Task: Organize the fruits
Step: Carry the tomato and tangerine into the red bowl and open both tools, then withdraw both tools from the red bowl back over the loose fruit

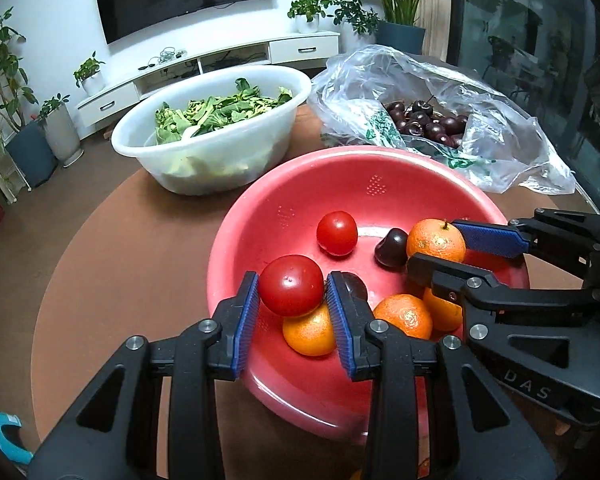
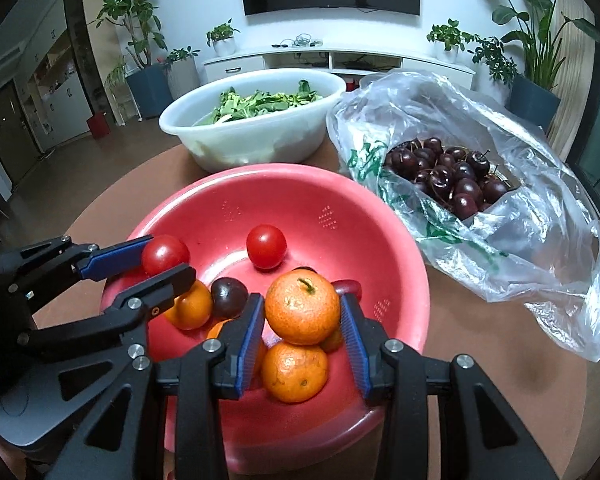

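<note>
A red basin (image 1: 300, 200) (image 2: 340, 200) holds tomatoes, tangerines and dark cherries. My left gripper (image 1: 292, 296) (image 2: 168, 256) is shut on a red tomato (image 1: 291, 285) (image 2: 165, 254), held above a tangerine (image 1: 310, 334) at the basin's near left. My right gripper (image 2: 302, 310) (image 1: 436, 246) is shut on a tangerine (image 2: 302, 307) (image 1: 436, 240) over the basin's near side. A second tomato (image 1: 337, 233) (image 2: 266, 246), a dark cherry (image 1: 392, 247) (image 2: 229, 297) and other tangerines (image 2: 294, 372) (image 1: 404, 316) lie inside.
A white basin of leafy greens (image 1: 216, 120) (image 2: 260, 108) stands behind the red one. A clear plastic bag of dark cherries (image 1: 432, 120) (image 2: 448, 176) lies at the right. All rest on a round brown table (image 1: 120, 248) (image 2: 480, 340).
</note>
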Demonstrator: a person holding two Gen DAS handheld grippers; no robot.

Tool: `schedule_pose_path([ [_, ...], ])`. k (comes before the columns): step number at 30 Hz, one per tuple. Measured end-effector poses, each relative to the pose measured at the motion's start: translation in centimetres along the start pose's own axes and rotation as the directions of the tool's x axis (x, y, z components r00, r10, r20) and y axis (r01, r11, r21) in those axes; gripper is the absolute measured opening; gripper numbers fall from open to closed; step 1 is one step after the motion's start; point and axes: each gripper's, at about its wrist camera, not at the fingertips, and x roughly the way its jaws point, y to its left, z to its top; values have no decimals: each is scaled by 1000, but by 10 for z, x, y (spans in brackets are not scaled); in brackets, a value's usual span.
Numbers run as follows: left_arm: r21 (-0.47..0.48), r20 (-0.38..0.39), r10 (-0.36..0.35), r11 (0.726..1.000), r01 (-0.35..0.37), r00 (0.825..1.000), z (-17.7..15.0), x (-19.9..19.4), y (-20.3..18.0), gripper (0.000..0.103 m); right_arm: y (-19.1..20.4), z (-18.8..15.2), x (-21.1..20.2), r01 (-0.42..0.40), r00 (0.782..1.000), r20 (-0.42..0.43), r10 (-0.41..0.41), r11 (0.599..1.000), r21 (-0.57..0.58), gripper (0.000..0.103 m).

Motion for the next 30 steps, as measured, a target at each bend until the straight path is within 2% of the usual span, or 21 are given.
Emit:
schedule_pose_path([
  [5, -3, 6, -5, 1000, 5, 1000, 0, -2, 1, 35, 2, -1, -2, 7, 1000, 0, -7, 1000, -5, 43],
  [9, -14, 18, -7, 1000, 7, 1000, -1, -11, 1, 42, -2, -1, -5, 10, 1000, 3, -10, 1000, 11, 45],
  [11, -21, 29, -7, 1000, 7, 1000, -1, -16, 2, 49, -4, -1, -7, 13, 1000, 7, -13, 1000, 16, 45],
  [13, -40, 43, 10, 999, -8, 999, -1, -23, 5, 66, -5, -1, -11, 24, 1000, 11, -24, 999, 23, 48],
  [17, -65, 72, -3, 998, 7, 997, -4, -42, 12, 78, -7, -4, -21, 13, 999, 30, -14, 999, 37, 57],
  [20, -69, 109, -5, 998, 13, 994, -9, -64, 14, 90, -5, -9, -34, 2, 999, 54, -5, 999, 44, 65],
  [25, -63, 131, 1, 998, 8, 991, -31, -100, 14, 101, 1, -30, -64, -32, 995, 94, 25, 997, 74, 79],
  [30, -42, 101, 16, 999, -12, 995, -73, -123, 6, 102, 12, -63, -83, -62, 994, 97, 54, 995, 77, 82],
])
